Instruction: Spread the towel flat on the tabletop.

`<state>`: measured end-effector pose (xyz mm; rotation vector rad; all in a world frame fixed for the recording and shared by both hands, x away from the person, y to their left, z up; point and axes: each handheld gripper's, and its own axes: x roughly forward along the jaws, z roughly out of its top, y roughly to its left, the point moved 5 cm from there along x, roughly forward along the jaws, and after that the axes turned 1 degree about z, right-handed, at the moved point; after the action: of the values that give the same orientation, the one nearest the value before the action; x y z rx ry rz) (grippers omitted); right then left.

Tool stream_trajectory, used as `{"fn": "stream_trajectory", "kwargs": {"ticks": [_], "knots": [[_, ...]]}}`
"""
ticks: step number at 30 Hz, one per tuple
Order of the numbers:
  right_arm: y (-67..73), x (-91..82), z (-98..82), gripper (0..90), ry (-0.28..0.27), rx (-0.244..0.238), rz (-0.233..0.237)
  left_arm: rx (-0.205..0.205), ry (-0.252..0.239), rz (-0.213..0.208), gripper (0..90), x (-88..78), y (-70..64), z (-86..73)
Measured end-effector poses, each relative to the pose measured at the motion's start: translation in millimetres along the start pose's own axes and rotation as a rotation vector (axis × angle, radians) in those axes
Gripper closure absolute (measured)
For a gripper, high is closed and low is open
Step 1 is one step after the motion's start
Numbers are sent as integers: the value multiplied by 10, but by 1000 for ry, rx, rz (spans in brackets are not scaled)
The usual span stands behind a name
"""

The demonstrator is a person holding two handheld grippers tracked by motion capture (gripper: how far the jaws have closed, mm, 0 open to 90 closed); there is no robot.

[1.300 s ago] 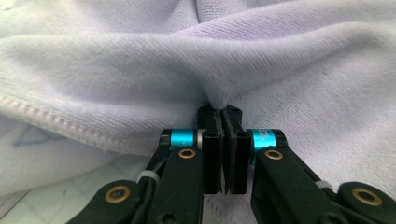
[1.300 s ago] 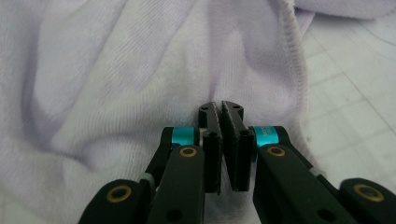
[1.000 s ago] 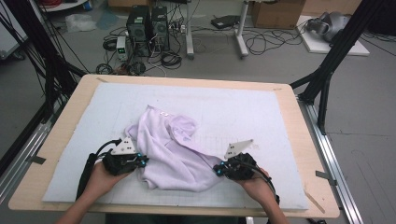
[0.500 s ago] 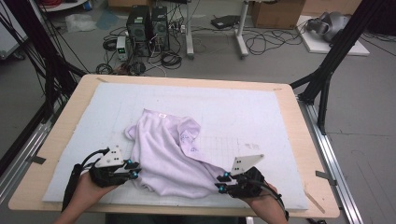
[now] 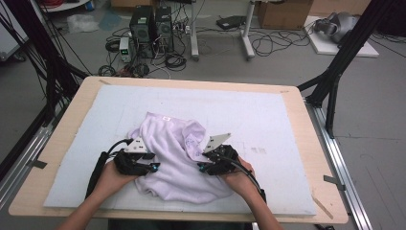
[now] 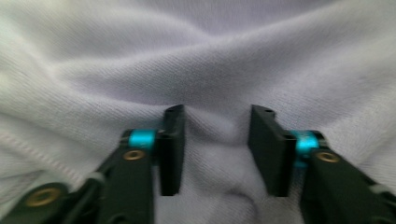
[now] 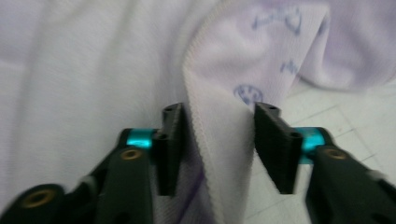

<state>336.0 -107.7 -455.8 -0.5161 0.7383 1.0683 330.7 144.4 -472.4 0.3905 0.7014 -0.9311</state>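
Garment: the crumpled pale lilac knit shirt [image 5: 174, 158] lies bunched on the white gridded mat [image 5: 268, 120], near the front edge on your side, between your 2 hands.
Left gripper: your left gripper [image 5: 152, 166] sits at the shirt's left edge; in the left gripper view [image 6: 215, 149] its jaws have just been opening and stand partly apart, with a soft ridge of cloth bulging between the pads but not pinched.
Right gripper: your right gripper [image 5: 201, 166] rests against the shirt's right side; in the right gripper view [image 7: 217, 149] its jaws have just been opening too, and a hemmed fold with faint blue print stands loose in the gap.
Surface: the mat covers the light wooden table [image 5: 313, 143]; the shirt's right flap lies directly on the mat's grid.
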Motion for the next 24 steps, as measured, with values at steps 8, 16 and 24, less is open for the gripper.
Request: {"fn": "stream_trajectory", "kwargs": {"ticks": [8, 16, 24], "knots": [[-49, -205, -161, 829, -66, 68, 71, 2, -39, -35, 870, -103, -56, -23], [48, -461, -444, 824, -114, 137, 94, 21, -50, -31, 875, -226, -149, -55], [-23, -694, -806, 839, -75, 184, 33, 24, -63, -42, 876, -390, -213, -140]]}}
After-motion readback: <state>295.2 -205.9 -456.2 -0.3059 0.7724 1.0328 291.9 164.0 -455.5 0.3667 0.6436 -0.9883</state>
